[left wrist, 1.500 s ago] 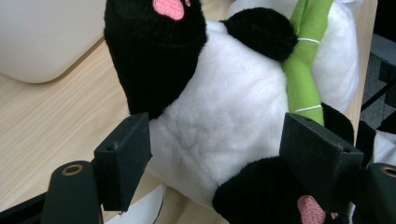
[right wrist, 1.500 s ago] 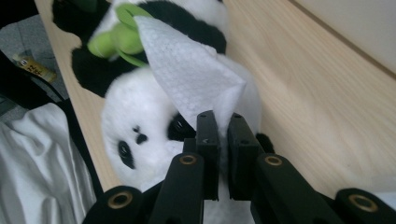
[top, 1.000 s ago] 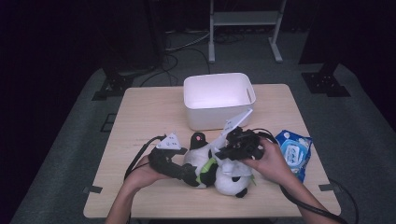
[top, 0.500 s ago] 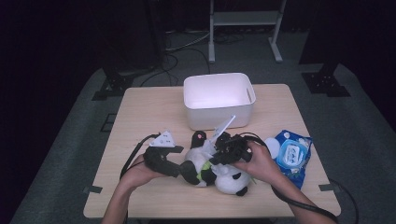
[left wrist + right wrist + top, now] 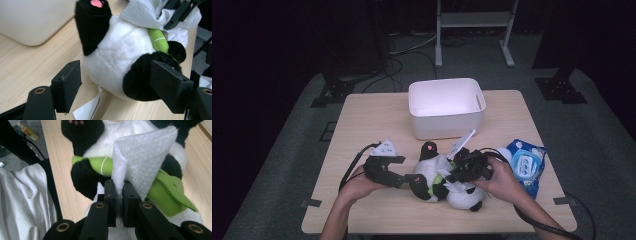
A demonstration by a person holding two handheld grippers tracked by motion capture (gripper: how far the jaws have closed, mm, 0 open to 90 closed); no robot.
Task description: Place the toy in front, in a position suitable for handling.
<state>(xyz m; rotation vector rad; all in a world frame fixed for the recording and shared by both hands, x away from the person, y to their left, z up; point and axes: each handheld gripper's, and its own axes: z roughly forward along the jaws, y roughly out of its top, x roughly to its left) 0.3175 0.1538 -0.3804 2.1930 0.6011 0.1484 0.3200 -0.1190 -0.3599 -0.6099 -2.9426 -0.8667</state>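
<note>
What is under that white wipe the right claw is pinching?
The wipe lies over the panda, covering part of its white belly. Beside it show the green bamboo and black limbs. The fur beneath the wipe is hidden. The right claw is shut on the wipe's edge.

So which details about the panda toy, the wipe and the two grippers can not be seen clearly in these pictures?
- Panda plush toy: its face is hidden in the high view by the right gripper and the white wipe.
- Left gripper: whether its pads press the toy cannot be told; the right pad covers the contact.
- Wet wipes pack: label print too small in the high view.
- White bin: contents washed out by glare.
</note>
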